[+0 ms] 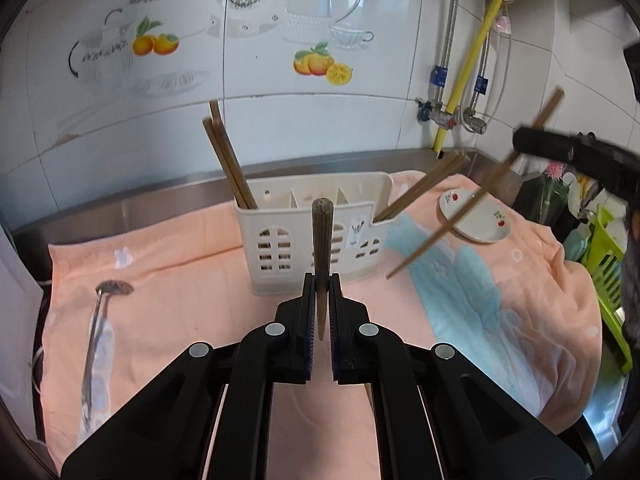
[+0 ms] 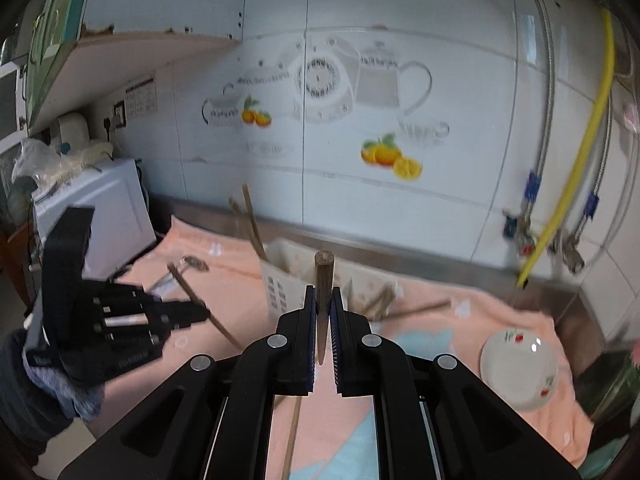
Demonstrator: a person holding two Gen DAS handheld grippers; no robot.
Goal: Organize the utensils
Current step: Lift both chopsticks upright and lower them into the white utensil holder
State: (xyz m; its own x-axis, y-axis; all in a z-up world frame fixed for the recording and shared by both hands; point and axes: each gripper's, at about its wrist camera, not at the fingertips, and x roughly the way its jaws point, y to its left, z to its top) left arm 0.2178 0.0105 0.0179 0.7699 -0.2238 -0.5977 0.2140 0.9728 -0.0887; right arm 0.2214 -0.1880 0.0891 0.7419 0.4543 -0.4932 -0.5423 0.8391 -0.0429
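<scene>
Wooden chopstick (image 1: 321, 240) clamped upright between closed jaws of left gripper (image 1: 322, 280), blunt end above the pads, tapered tip hanging below. Second chopstick (image 2: 323, 276) pinched the same way in closed right gripper (image 2: 324, 292); seen from the left camera, slanting across the air above the small dish (image 1: 476, 216). Just beyond, cream utensil caddy (image 1: 312, 236) on peach towel (image 1: 180, 280), chopsticks leaning out of left (image 1: 226, 156) and right (image 1: 420, 188) end compartments. Metal ladle (image 1: 96, 328) flat on towel, well left. Possibly another chopstick lying near the caddy, blurred in right view.
</scene>
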